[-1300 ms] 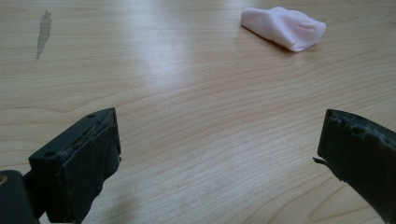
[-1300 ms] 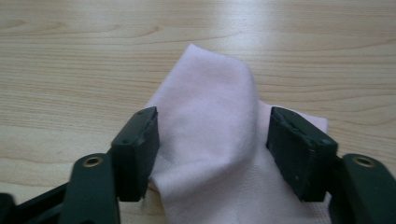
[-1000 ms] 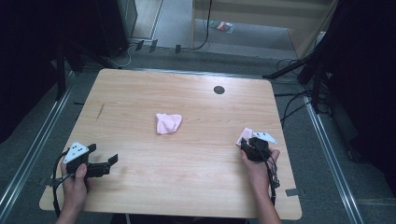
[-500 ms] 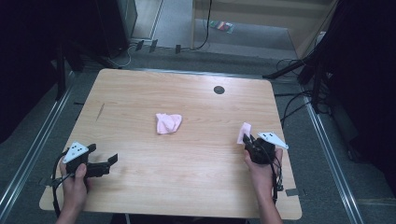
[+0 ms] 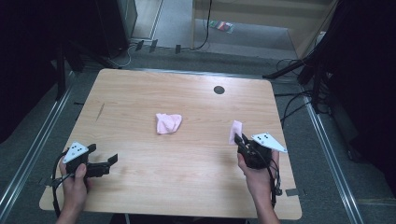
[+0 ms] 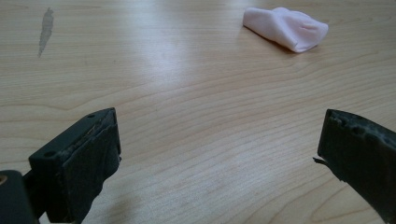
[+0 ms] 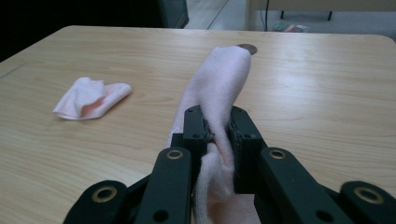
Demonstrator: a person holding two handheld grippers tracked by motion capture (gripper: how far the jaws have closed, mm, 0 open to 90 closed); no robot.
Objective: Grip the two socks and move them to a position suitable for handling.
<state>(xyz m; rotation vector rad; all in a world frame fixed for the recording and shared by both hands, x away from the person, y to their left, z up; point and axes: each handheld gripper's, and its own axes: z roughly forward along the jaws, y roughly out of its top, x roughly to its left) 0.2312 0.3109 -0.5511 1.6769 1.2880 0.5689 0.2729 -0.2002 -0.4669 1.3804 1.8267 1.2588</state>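
The right hand-held gripper (image 7: 217, 135) pinched a pink cloth (image 7: 219, 84) at lower right; it needed lifting clear without dragging. The left hand-held gripper (image 6: 219, 158) stood spread.

A light wooden table (image 5: 140, 93) with a dark round hole (image 5: 219, 89) near its far edge stands on grey floor (image 5: 173, 28); metal rails (image 5: 327, 140) flank it, cables (image 5: 289, 100) trail right, surroundings dark
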